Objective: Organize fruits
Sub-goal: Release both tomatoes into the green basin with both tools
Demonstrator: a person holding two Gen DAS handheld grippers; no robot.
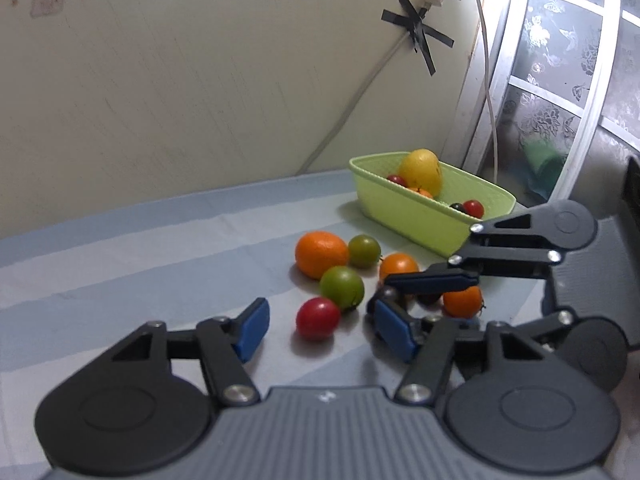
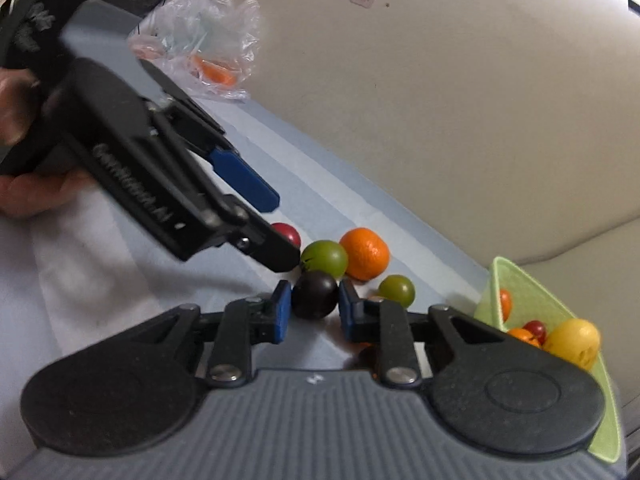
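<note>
A table covered with a light blue striped cloth [image 1: 120, 248] carries the things. On it lie a large orange [image 1: 321, 254], two green fruits [image 1: 342, 287] [image 1: 364, 251], a red fruit [image 1: 318, 318], a dark fruit [image 2: 314, 294], a green basket [image 1: 416, 216] and a clear plastic bag [image 2: 208, 40].
</note>
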